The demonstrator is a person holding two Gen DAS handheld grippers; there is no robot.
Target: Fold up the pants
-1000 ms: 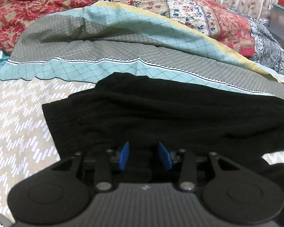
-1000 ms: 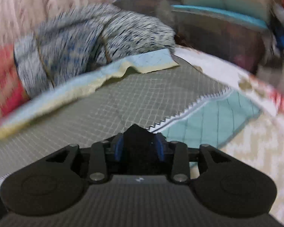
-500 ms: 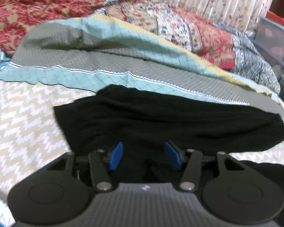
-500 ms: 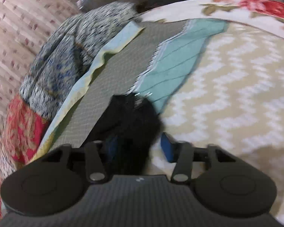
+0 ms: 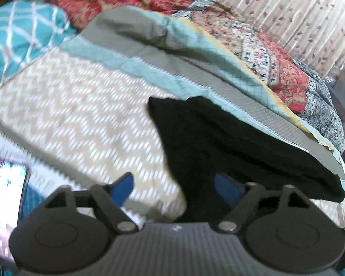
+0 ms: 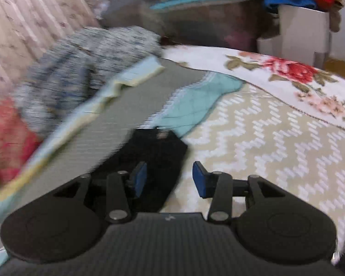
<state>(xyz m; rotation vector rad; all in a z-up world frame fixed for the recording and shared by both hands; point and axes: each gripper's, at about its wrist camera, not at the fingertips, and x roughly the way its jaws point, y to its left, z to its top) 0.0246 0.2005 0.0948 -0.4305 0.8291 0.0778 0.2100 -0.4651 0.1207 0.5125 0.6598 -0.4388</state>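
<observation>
The black pants (image 5: 230,142) lie folded in a long band on the bed (image 5: 80,119), along its grey-and-teal cover's edge. The left hand-held gripper (image 5: 172,188) and right hand-held gripper (image 6: 170,179) have just been opening, jaws apart over opposite ends, cloth between but unpinched.

The pants (image 5: 230,142) lay on the bed cover (image 5: 80,115), their far edge against a folded blanket (image 5: 195,69). Pillows (image 5: 276,69) sat behind the blanket, a curtain (image 5: 287,7) behind them. A phone (image 5: 7,195) lay at the left.
</observation>
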